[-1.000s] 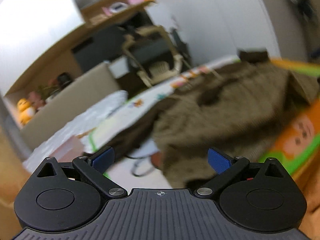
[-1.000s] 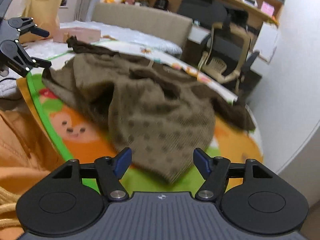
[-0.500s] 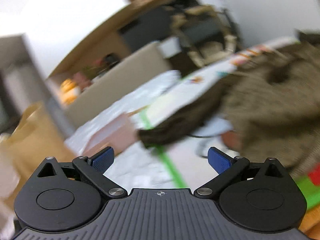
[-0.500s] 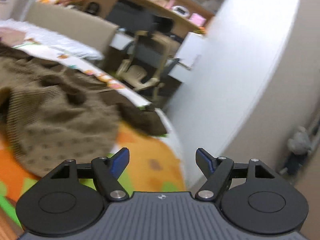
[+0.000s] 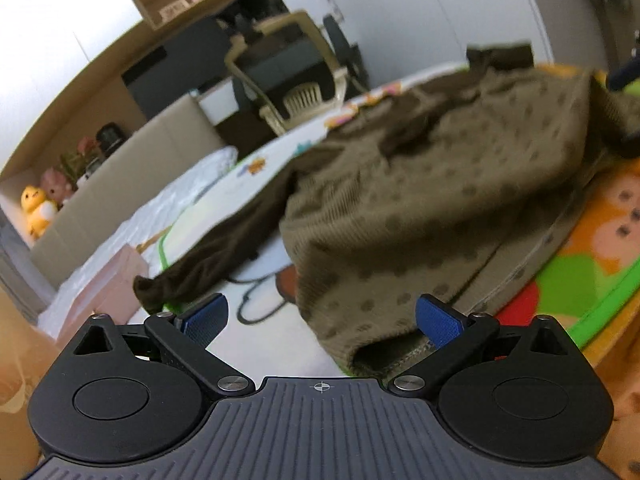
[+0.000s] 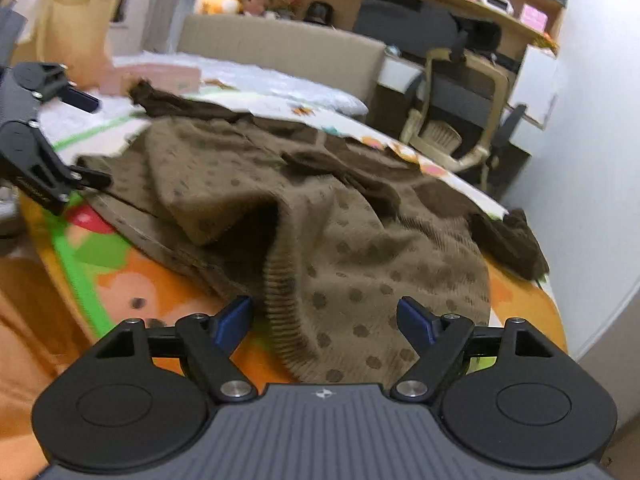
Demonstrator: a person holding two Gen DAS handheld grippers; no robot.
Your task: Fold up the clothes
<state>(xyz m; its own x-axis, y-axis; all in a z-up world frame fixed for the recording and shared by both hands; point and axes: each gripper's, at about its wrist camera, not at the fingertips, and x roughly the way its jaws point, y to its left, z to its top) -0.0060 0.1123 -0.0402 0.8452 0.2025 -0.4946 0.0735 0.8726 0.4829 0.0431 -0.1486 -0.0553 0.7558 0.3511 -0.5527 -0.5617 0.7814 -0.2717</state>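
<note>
no legible writing; dotted sweater (image 6: pixel 360 248) rumpled.

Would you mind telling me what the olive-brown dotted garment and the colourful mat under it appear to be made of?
The olive-brown dotted garment looks like a soft knit, probably wool or acrylic: ribbing shows along its hem and it slumps in thick folds. Its dark brown sleeves seem a finer, smoother fabric. The colourful cartoon-print mat looks like smooth foam or vinyl, flat with a slight sheen, though blur leaves that open.
</note>
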